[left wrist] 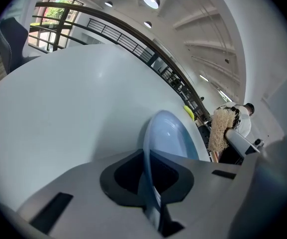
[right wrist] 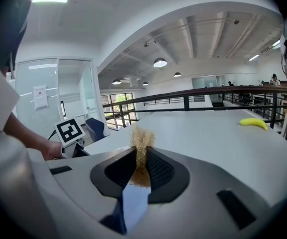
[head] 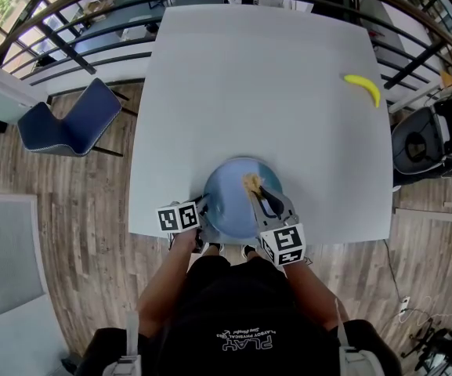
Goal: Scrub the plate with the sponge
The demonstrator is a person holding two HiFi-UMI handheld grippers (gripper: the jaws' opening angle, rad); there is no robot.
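plate (left wrist: pixel 169 133) in left claw (left wrist: pixel 148 180), sponge (right wrist: pixel 142 143) — right claw (right wrist: pixel 139 176)

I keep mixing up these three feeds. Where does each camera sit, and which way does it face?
Head view: on the person's head, facing steeply down at table and plate; arms, torso, left gripper, right gripper show.
Left gripper view: on that gripper, looking along jaws clamping the plate's rim, across the table.
Right gripper view: on that gripper, looking along jaws shut on the sponge; a hand shows left.
Shared: all three show the banana.
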